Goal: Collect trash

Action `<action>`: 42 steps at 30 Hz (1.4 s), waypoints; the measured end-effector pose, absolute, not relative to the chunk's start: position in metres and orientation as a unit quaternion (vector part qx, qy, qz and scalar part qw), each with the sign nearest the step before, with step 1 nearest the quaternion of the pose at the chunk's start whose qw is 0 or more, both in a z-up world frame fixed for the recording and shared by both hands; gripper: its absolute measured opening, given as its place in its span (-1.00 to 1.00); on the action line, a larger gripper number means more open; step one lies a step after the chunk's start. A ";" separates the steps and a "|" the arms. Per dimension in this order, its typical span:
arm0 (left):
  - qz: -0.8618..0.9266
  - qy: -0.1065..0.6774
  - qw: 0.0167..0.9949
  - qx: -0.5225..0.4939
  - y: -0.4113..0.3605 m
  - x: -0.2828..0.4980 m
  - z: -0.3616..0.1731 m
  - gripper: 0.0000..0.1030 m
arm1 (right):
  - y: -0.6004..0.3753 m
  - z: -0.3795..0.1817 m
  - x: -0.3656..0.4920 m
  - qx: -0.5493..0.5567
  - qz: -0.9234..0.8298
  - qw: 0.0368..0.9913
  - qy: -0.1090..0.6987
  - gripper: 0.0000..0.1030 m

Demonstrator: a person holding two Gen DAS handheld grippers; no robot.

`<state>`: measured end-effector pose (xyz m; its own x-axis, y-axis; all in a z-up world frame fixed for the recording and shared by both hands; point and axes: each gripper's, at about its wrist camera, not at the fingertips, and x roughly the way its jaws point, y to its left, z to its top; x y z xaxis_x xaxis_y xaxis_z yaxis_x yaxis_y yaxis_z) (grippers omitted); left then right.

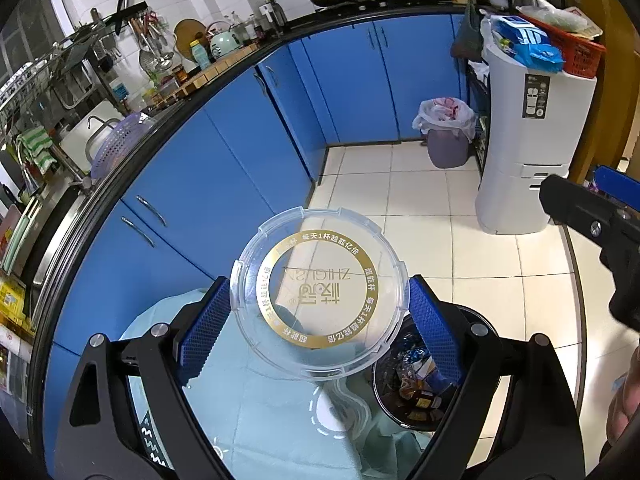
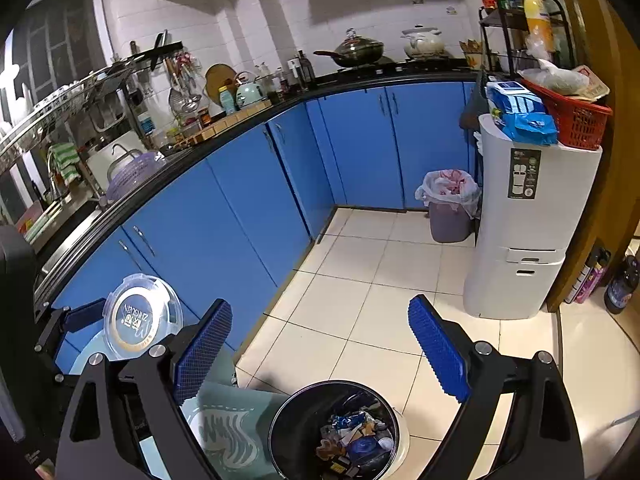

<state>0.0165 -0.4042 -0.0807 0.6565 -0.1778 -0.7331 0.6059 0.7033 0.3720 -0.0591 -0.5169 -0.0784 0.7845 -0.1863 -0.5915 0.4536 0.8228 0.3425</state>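
Note:
A clear round plastic lid (image 1: 320,240) with a gold ring of print sits edge to edge between the blue pads of my left gripper (image 1: 319,304), which is shut on it. The lid hangs over the edge of a pale green table (image 1: 260,420), beside a black trash bin (image 1: 416,396) on the floor that holds wrappers. In the right wrist view my right gripper (image 2: 320,308) stands open with nothing between its fingers, above the same black bin (image 2: 340,428). The lid (image 2: 140,316) and left gripper (image 2: 80,316) show at its lower left.
Blue cabinets (image 2: 240,208) run along the left and back under a crowded counter. A purple bin with a white bag (image 2: 450,208) stands in the far corner beside a white appliance (image 2: 528,232) topped by a red basket. Pale floor tiles (image 2: 360,280) lie between.

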 end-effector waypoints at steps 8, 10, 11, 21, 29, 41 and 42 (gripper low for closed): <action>-0.235 0.347 0.852 0.315 -0.416 0.015 -0.084 0.69 | -0.531 -0.078 -0.066 0.249 -0.191 0.911 0.266 0.70; -0.238 0.349 0.850 0.316 -0.419 0.015 -0.085 0.69 | -0.537 -0.078 -0.069 0.253 -0.197 0.910 0.263 0.70; -0.240 0.350 0.849 0.315 -0.420 0.015 -0.085 0.69 | -0.539 -0.078 -0.070 0.254 -0.199 0.910 0.261 0.70; -0.256 0.362 0.839 0.315 -0.434 0.013 -0.090 0.88 | -0.558 -0.080 -0.081 0.269 -0.216 0.904 0.254 0.70; -0.249 0.376 0.840 0.302 -0.432 0.019 -0.091 0.93 | -0.554 -0.081 -0.079 0.266 -0.212 0.905 0.256 0.70; -0.245 0.374 0.844 0.297 -0.424 0.019 -0.087 0.93 | -0.550 -0.078 -0.078 0.263 -0.210 0.906 0.256 0.70; -0.246 0.374 0.843 0.298 -0.423 0.019 -0.087 0.93 | -0.550 -0.078 -0.078 0.262 -0.211 0.906 0.255 0.70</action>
